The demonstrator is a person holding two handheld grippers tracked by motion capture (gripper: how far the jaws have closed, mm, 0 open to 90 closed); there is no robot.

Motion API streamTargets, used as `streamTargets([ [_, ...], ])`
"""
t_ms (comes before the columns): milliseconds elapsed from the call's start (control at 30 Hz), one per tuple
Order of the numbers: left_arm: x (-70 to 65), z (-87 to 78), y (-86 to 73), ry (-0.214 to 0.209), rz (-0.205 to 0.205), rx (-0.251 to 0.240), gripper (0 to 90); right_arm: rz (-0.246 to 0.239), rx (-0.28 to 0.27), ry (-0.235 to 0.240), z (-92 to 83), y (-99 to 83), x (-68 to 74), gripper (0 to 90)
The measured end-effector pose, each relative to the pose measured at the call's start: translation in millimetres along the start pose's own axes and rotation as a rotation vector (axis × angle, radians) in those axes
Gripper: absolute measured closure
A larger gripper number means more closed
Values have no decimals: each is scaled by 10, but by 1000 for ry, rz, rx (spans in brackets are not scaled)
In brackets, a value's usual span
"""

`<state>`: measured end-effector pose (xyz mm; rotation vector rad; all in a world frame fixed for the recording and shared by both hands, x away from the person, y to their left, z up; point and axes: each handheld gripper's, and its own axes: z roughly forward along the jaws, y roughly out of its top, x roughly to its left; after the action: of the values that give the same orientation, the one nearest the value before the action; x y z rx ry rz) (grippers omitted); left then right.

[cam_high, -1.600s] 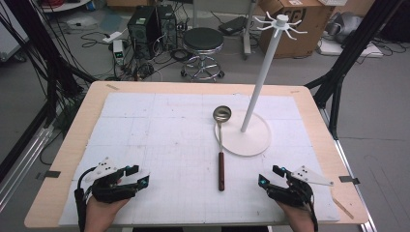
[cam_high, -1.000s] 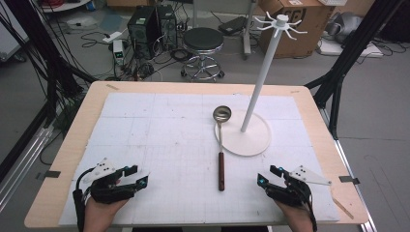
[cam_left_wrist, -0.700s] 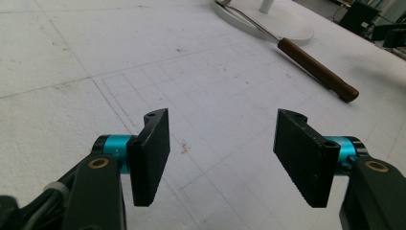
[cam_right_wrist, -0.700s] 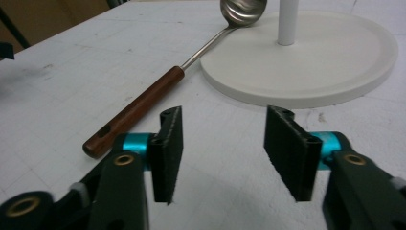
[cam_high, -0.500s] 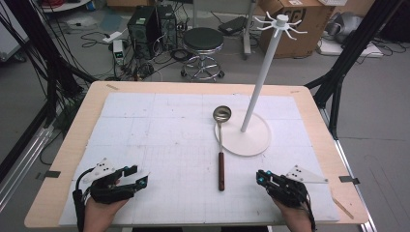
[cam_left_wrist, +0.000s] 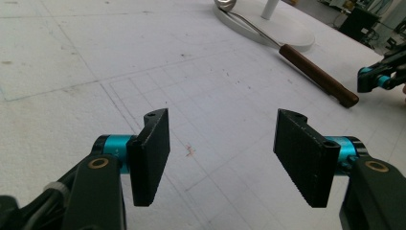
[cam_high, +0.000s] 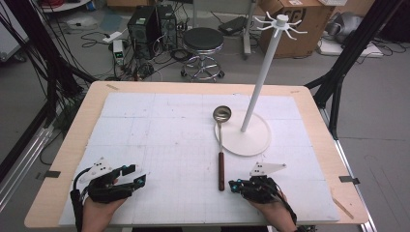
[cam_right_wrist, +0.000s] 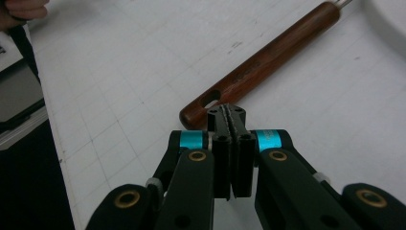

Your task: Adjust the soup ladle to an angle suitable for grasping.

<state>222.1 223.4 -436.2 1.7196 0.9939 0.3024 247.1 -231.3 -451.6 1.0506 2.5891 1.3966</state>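
The tabletop [cam_high: 309,104], under its white gridded sheet, carries the white stand [cam_high: 251,137] right of centre, unmoved. The ladle [cam_high: 221,145] lies where it did, bowl on the stand's base, wooden handle pointing to the lower middle. The right gripper [cam_high: 232,185] has slid left from the lower right; its jaws have just closed on nothing, beside the handle's end. The left gripper [cam_high: 141,174], lower left, stays put, jaws wide apart.

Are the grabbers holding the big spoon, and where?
No. The right gripper is shut on nothing, close to the ladle at its wooden handle end. The left gripper is open and empty.
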Motion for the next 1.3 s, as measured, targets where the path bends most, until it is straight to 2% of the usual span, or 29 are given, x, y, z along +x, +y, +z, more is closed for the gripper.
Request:
streamTargets([
  [67, 3, -2, 1, -3, 0, 0, 379, 7, 24, 4, 44, 26, -2, 893],
  [433, -4, 28, 4, -9, 2, 5, 380, 27, 81, 73, 288, 213, 45, 892],
  [667, 3, 25, 0, -8, -1, 5, 380, 47, 89, 96, 469, 403, 46, 892],
  [867, 4, 16, -1, -10, -6, 0, 380, 42, 111, 115, 653, 551, 89, 892],
  [1000, 11, 8, -2, -10, -3, 0, 380, 56, 103, 120, 743, 642, 107, 892],
  [1300, 16, -4, -4, -9, -8, -6, 380, 44, 108, 131, 947, 828, 158, 892],
])
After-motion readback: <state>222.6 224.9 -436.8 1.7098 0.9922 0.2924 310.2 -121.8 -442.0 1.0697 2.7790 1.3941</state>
